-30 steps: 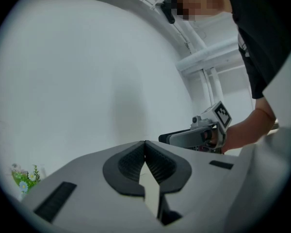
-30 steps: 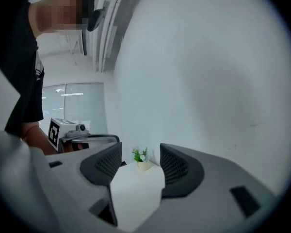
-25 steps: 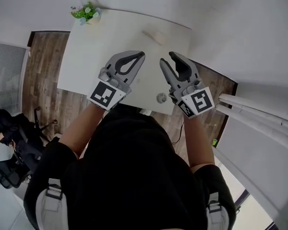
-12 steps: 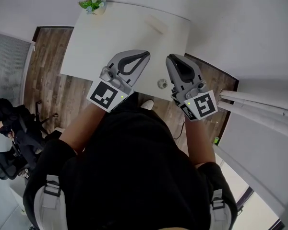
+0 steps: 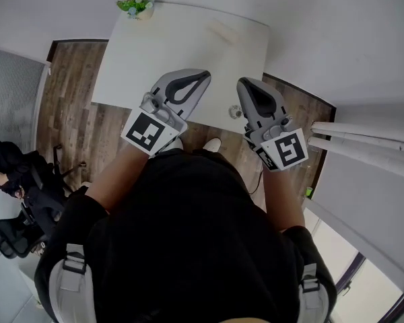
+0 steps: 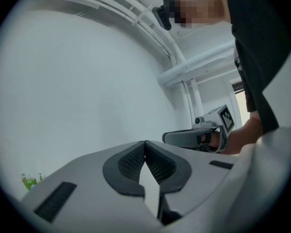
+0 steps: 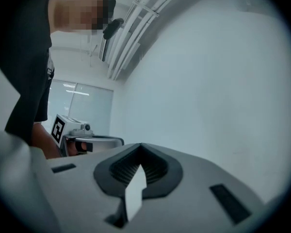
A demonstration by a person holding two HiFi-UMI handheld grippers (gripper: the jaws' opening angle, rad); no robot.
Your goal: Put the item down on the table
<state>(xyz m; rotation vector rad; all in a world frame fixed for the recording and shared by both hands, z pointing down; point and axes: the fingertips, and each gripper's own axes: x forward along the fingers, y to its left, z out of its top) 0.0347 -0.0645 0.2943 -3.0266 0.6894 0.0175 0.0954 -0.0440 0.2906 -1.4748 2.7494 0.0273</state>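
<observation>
A pale beige item (image 5: pixel 223 32) lies on the white table (image 5: pixel 168 46) toward its far right side. Both grippers hang above the table's near edge, well short of that item. My left gripper (image 5: pixel 205 74) is shut with its tips touching and nothing in it; in the left gripper view the ribbed pads (image 6: pixel 157 164) meet at the left gripper (image 6: pixel 145 142). My right gripper (image 5: pixel 241 81) is shut and empty too, and the right gripper (image 7: pixel 140 145) shows its jaws together. A small grey round thing (image 5: pixel 236 112) sits at the table's front edge between the grippers.
A small potted plant (image 5: pixel 136 4) stands at the table's far left corner. Wood floor (image 5: pixel 67 99) surrounds the table. A black office chair (image 5: pixel 20 207) is at the left, white pipes (image 5: pixel 363 140) run along the wall at the right.
The right gripper's jaws have gone from apart to shut, with nothing in them. Both grippers have drawn back toward the table's near edge. The left gripper stayed shut.
</observation>
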